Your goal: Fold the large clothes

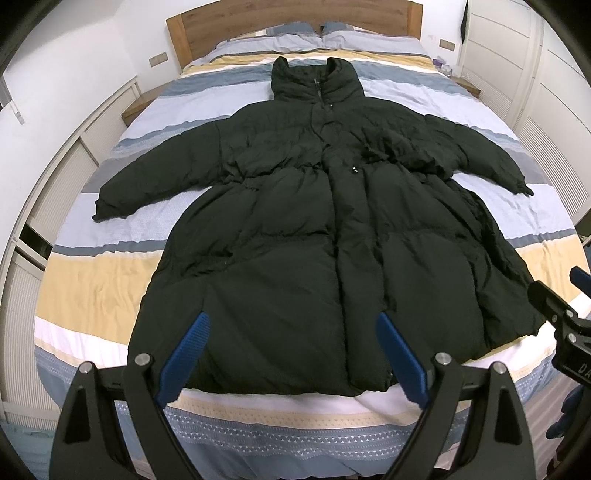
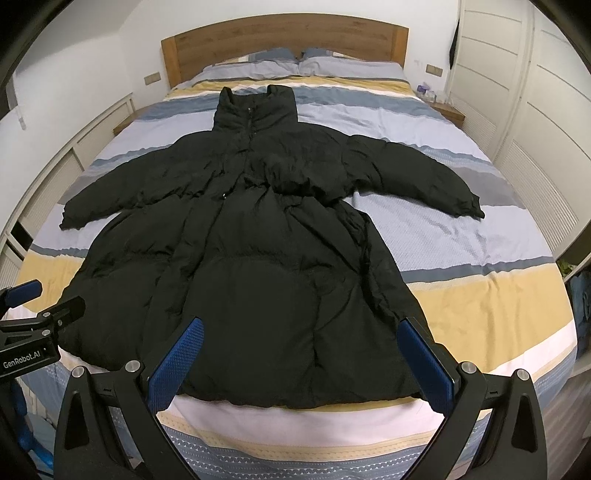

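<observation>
Left wrist view: the black puffer coat (image 1: 332,236) is laid flat, front up, on the striped bed (image 1: 92,288); the collar (image 1: 317,81) points to 12 o'clock toward the wooden headboard (image 1: 295,18); the hem lies at 6 o'clock; 1 sleeve (image 1: 155,177) is spread toward 9 o'clock and the other sleeve (image 1: 480,147) toward 3 o'clock. The left gripper (image 1: 291,325) is held above the hem with its blue fingers spread wide; nothing is gripped.

Right wrist view: the same coat (image 2: 258,266) is seen slightly left of centre; the hem runs along 6 o'clock. The right gripper (image 2: 303,330) is held over the hem, fingers wide apart and empty; part of the other gripper is seen at 9 o'clock.

Progress: no fold is judged to be made; sleeves and body remain to be folded.
</observation>
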Demonstrator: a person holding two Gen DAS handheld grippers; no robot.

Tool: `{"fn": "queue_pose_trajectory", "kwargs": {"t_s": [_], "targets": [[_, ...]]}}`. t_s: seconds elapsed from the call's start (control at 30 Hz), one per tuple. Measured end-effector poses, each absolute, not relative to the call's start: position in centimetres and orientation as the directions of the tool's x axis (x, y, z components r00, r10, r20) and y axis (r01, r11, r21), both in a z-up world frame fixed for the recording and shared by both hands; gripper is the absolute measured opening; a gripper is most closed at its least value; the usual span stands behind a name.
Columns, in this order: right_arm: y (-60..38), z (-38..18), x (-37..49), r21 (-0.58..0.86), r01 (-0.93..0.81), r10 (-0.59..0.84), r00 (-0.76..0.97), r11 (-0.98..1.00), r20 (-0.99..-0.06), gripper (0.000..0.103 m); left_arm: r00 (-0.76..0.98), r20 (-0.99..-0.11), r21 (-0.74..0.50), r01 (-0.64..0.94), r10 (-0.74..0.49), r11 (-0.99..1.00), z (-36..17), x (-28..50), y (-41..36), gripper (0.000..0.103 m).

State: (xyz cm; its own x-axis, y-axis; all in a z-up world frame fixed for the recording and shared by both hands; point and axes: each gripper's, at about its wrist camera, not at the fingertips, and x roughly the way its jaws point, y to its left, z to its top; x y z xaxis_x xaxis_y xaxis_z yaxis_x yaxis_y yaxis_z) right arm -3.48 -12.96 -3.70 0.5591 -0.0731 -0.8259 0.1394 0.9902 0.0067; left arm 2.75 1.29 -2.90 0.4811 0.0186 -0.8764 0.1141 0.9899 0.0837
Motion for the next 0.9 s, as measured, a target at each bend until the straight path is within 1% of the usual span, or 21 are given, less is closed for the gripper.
{"fn": "queue_pose_trajectory", "kwargs": {"t_s": [0.27, 0.6, 0.9], "targets": [[-12.8, -4.5, -2.6, 0.014, 0.154, -0.072, 0.537, 0.988, -0.841, 0.102, 0.46, -0.888, 0.084, 0.131, 0.014, 0.988, -3.6, 4.3, 1.7, 0.092], [-13.4, -5.4, -0.9, 0.032, 0.211, -0.082, 0.51, 0.977, -0.857, 0.102, 0.436, -0.9, 0.086, 0.144, 0.015, 0.986, -4.6, 6.4, 2.4, 0.092], [-13.9, -6.4, 2.7, 0.05, 0.262, -0.089, 0.494, 0.964, -0.865, 0.102, 0.445, -0.895, 0.135, 0.183, 0.041, 0.974, -5.5, 10.1, 4.1, 0.092]]}}
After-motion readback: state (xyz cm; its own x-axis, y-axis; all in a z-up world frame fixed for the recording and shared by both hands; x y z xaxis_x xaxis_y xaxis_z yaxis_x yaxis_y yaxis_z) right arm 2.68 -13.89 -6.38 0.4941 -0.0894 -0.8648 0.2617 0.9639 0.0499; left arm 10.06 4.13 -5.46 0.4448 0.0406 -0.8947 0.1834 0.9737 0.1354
